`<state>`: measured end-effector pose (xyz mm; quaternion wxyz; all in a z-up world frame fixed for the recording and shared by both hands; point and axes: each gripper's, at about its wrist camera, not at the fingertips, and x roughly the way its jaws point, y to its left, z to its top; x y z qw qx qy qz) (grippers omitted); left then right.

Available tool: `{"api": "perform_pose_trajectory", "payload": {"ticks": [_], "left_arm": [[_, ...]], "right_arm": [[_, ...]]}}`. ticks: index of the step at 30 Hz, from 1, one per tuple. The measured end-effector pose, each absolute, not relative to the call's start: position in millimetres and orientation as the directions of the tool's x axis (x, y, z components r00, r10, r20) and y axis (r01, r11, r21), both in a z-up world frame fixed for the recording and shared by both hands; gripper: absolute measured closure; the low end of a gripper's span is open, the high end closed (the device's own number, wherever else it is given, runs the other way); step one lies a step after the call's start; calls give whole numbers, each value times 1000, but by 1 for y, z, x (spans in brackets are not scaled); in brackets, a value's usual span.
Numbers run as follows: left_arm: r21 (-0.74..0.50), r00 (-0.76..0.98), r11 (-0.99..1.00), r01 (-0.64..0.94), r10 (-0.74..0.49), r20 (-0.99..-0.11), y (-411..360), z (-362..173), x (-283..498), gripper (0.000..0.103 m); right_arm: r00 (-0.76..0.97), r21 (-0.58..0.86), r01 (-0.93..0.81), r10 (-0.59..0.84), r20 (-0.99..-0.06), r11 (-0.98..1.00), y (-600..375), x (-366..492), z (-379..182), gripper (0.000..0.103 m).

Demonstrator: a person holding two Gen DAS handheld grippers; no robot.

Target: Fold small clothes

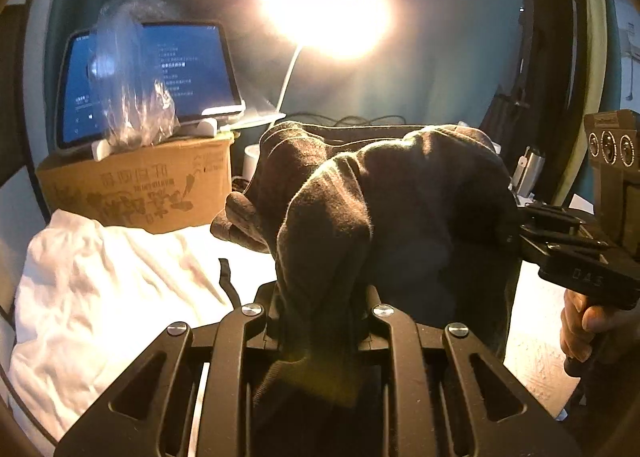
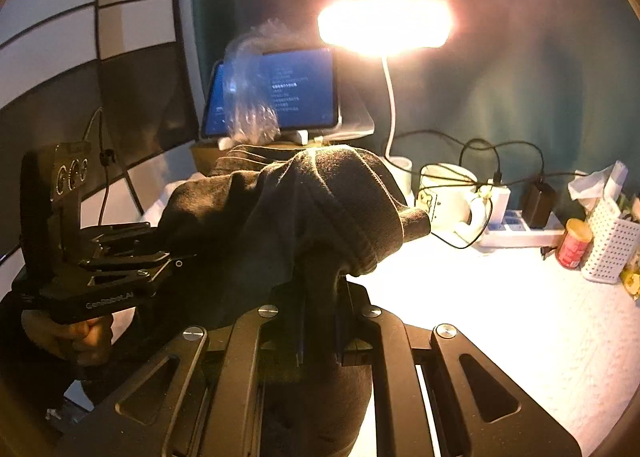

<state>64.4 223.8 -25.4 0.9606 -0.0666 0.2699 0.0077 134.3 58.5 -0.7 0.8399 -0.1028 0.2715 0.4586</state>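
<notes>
Left gripper (image 1: 320,321) and right gripper (image 2: 320,321) clamp bunched, soft brown garment (image 1: 380,217).

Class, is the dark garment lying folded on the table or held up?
Held up: the dark garment hangs bunched between the left gripper and right gripper, unfolded.

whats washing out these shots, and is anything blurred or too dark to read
Left wrist view: the desk lamp blows out into glare, and the backlit dark garment loses detail apart from a lit rim along its top. Right wrist view: the same lamp flares and bleaches the white tabletop; the plastic bag before the tablet looks smeared; fisheye bends the edges.
</notes>
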Motion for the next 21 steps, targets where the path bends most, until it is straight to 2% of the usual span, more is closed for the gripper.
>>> {"api": "perform_pose_trajectory", "payload": {"ticks": [13,17,21], "left_arm": [[-158,804,984,-84,-27,-594,239,-41,90,84],[-239,786,965,-107,-65,-615,253,-52,104,84],[-241,760,961,-135,-55,-647,259,-66,114,84]], "right_arm": [[398,111,-813,684,-611,572,75,174,-32,91],[382,123,-809,672,-634,576,79,184,-42,91],[360,137,-806,662,-658,576,85,195,-56,91]]}}
